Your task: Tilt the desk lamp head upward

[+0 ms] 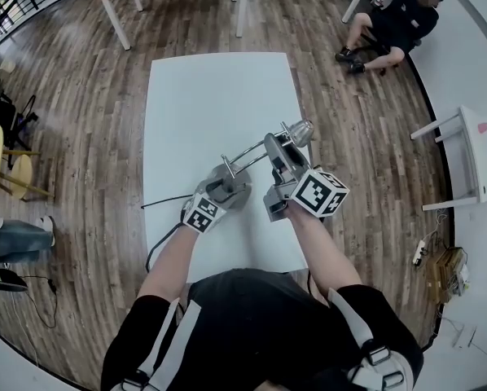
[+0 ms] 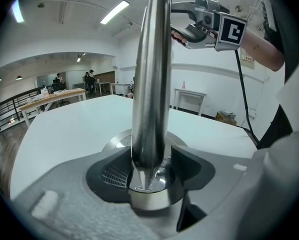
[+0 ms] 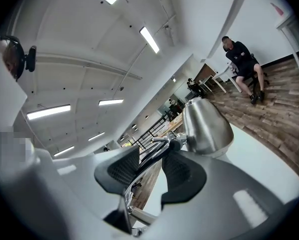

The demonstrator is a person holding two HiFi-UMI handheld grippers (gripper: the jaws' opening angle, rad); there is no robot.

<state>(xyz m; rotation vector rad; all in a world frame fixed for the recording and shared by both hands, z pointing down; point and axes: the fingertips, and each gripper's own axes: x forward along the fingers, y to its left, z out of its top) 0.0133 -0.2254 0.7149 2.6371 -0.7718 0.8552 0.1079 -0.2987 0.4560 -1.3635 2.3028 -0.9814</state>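
The desk lamp's round base (image 1: 239,194) stands on the white table (image 1: 211,96), close to the edge nearest the person holding the tools. Right at the base, the left tongs (image 2: 148,176) are closed on the foot of the shiny upright post (image 2: 149,84), one dark pad on each side of its collar. From the base a thin curved arm (image 1: 247,156) runs up and away to the right. Above and to the right of the base, the right tongs (image 3: 157,161) clamp this arm just behind the lamp head (image 1: 299,129). The chrome, bell-shaped lamp head hangs over the table just beyond the right tongs. Far beyond the base, past the table's far end, lies a wooden floor (image 1: 89,120), where a seated person (image 1: 394,23) is well off to the right.
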